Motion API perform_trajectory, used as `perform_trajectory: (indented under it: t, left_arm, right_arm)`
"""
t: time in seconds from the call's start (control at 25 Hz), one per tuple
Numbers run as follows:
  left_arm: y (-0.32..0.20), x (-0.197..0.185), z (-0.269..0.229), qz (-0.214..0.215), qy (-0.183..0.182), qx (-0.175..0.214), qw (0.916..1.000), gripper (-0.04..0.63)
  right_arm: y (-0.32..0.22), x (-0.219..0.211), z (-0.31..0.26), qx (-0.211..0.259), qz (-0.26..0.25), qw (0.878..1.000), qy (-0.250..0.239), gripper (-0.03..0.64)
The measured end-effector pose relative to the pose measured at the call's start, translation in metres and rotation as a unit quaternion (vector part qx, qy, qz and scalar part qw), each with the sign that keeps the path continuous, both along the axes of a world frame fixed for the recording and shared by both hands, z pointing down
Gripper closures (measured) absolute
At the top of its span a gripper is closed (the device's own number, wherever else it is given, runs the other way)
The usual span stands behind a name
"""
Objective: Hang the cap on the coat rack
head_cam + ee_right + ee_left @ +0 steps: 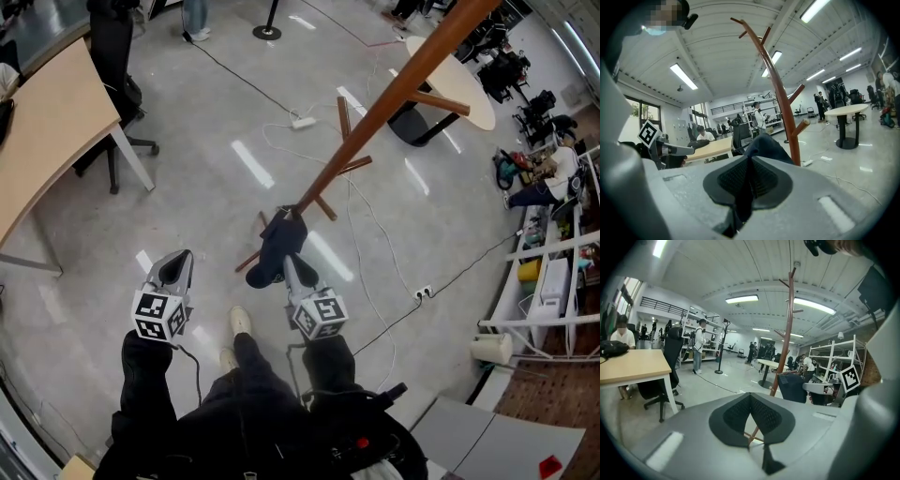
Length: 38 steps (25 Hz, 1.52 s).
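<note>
A: Dark sleeves (145, 375) at bottom edge, one tool each. State of left gripper (178, 262)?
B: Jaws together, nothing pinched. Held off to one side of coat rack (375, 108).
A: And right gripper (749, 161)?
B: Clamped on dark blue cap (277, 246), fabric pinched tight.
A: Cap's place?
B: Dangling from those jaws above floor (216, 169), close beside rack's lower trunk; contact unclear. Not yet hung.
</note>
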<state>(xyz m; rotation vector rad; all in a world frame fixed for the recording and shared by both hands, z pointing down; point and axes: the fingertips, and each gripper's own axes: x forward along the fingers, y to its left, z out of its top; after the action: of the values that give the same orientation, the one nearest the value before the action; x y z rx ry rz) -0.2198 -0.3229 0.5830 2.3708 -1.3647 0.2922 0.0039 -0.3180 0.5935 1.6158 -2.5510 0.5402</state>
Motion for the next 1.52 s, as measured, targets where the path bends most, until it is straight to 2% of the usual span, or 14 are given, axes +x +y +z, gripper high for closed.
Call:
perform_trajectory:
  t: [0.76, 1.52]
  left_arm:
    - [-0.001, -0.011, 0.033, -0.02, -0.002, -0.035, 0.9992, 0.594]
    - [-0.014, -0.012, 0.053, -0.025, 0.0, -0.046, 0.9987, 0.594]
  right_arm:
    - [-0.012, -0.013, 0.039, -0.036, -0.016, 0.999, -0.005, 0.594]
    - [-0.026, -0.021, 0.065, -0.058, -0.024, 0.998, -0.002, 0.592]
